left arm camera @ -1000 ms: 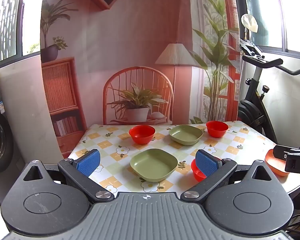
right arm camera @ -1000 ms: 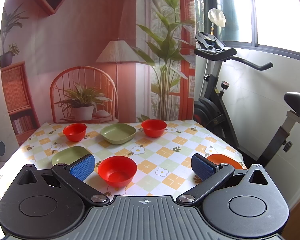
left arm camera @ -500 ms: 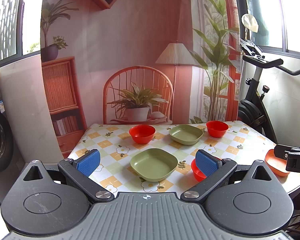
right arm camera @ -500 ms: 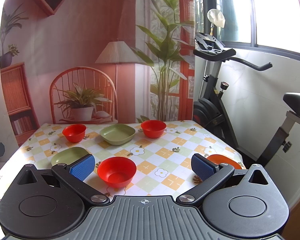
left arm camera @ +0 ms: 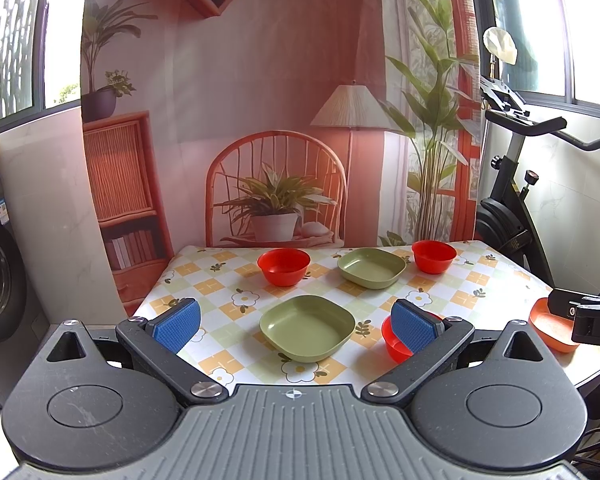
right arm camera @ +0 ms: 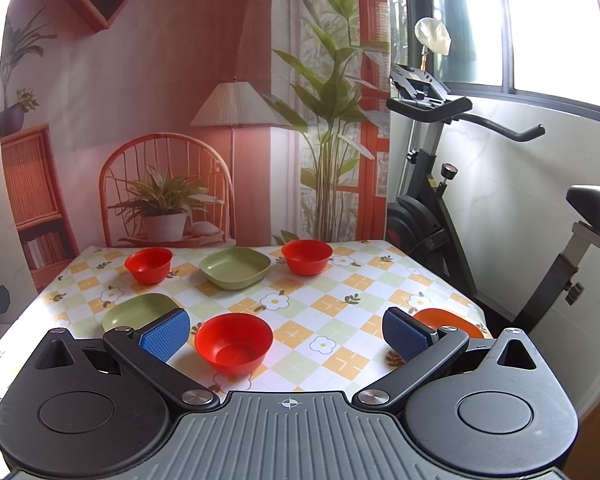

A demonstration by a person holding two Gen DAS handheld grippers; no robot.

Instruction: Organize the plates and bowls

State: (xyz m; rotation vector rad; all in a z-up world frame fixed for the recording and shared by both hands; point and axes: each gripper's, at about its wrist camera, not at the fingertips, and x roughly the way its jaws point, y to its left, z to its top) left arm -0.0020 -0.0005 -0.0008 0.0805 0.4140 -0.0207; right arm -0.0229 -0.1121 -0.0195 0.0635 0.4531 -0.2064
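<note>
Six dishes are spread over the tabletop [right arm camera: 340, 292], which has a checked cloth with daisies on it. Back row, seen from the right wrist camera: a red bowl on the left [right arm camera: 148, 265], a green square plate in the middle [right arm camera: 235, 267], and another red bowl on the right [right arm camera: 306, 257], all set apart from each other. Closer in there's a second green square plate [left arm camera: 307, 327], which sits pretty much dead centre between the pads of the left tongs [left arm camera: 296, 322] in that camera's view, though the tongs are up above the near edge and not touching it. Those left tongs are spread wide with nothing in them. A third red bowl [right arm camera: 233, 342] sits near the front, just right of that plate, and in the right wrist view it's between the pads, nearer the left one. The right tongs [right arm camera: 286, 334] are wide apart too and holding nothing. Over at the right front corner of the tabletop there's an orange plate [right arm camera: 448, 320], half hidden behind the right pad. Behind the tabletop hangs a printed backdrop [right arm camera: 180, 100] with a chair and lamp, and an exercise bike [right arm camera: 432, 184] stands off to the right.
</note>
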